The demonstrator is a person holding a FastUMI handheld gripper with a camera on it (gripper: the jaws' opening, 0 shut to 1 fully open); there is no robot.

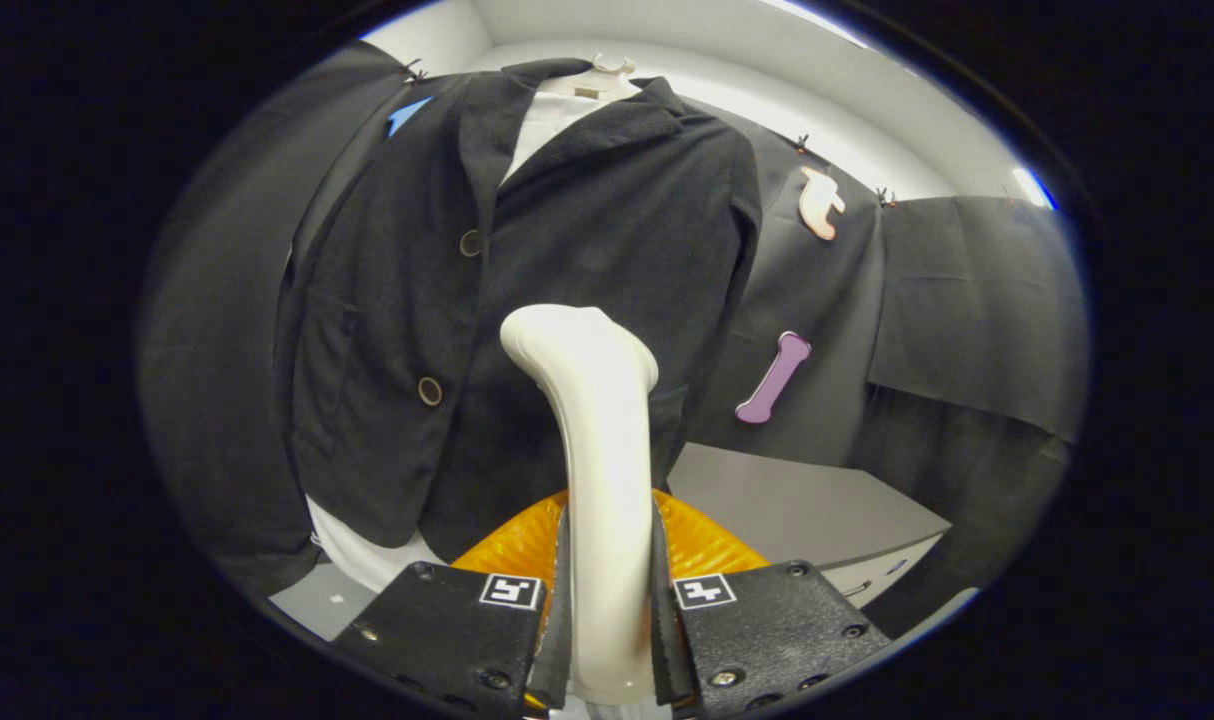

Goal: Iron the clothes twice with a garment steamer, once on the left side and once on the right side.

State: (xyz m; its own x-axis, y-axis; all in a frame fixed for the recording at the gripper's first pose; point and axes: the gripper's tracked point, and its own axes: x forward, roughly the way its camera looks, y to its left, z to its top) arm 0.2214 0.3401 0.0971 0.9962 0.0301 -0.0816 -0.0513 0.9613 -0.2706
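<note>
While my gripper (607, 620) clamps the garment steamer (597, 450) handle, its head meets the black blazer (527, 250) front.

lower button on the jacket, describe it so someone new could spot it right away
A black jacket hangs ahead of the gripper, whose fingers clamp a white steamer. Left of the steamer's head sits the lower button, round and ringed; its twin sits higher, below the lapel.

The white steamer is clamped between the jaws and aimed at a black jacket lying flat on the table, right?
Not quite. The gripper view shows the jaws shut on the white steamer, but the black jacket hangs upright on a hanger, just beyond the steamer's head, not flat on a table.
</note>
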